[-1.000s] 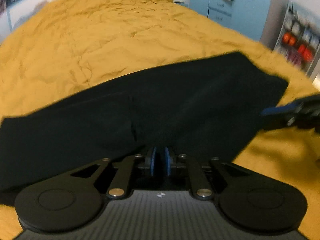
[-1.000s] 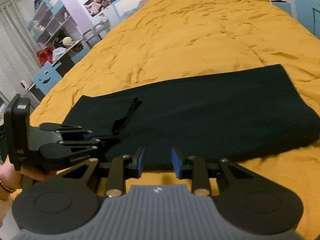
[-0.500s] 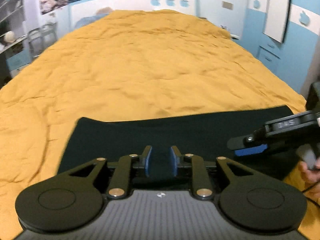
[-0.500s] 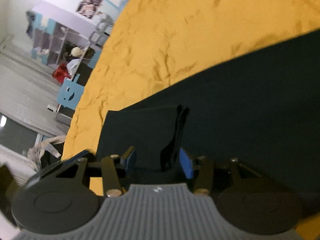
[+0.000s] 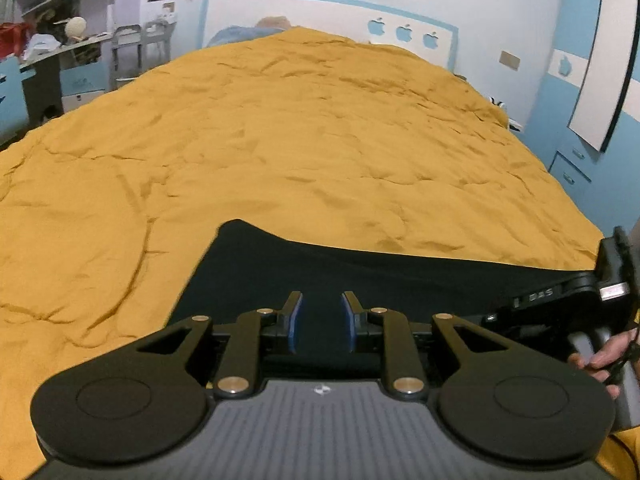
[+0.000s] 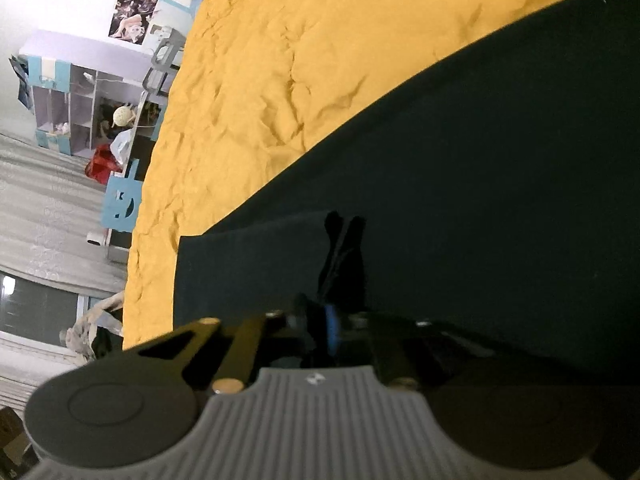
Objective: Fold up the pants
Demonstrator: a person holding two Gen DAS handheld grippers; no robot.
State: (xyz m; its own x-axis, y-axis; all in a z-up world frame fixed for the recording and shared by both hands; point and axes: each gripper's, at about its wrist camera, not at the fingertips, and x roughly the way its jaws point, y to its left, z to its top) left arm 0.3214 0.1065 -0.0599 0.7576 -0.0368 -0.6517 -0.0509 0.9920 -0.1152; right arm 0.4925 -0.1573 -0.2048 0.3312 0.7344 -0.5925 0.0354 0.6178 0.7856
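The black pants (image 5: 360,272) lie flat across the near part of a bed with a mustard cover (image 5: 280,140). My left gripper (image 5: 321,320) hovers over their near edge, its blue pads (image 5: 295,322) apart, with no fabric pressed between them. In the right wrist view the pants (image 6: 500,160) fill the right side and end at a squared edge on the left. My right gripper (image 6: 332,330) is shut there, pinching a raised fold (image 6: 344,256) of the pants. In the left wrist view the right gripper's housing (image 5: 560,296) shows at the right, held by a hand (image 5: 600,360).
The bed cover stretches far beyond the pants to a blue and white headboard (image 5: 328,16). A desk with shelves and a chair (image 5: 136,52) stands left of the bed, and blue cupboards (image 5: 580,140) stand to its right. Curtains (image 6: 44,208) hang at the left.
The left gripper rose and swung to look up the bed, its pads spreading a little. The right gripper rolled, sank to the pants' end and shut on a fold of the fabric.
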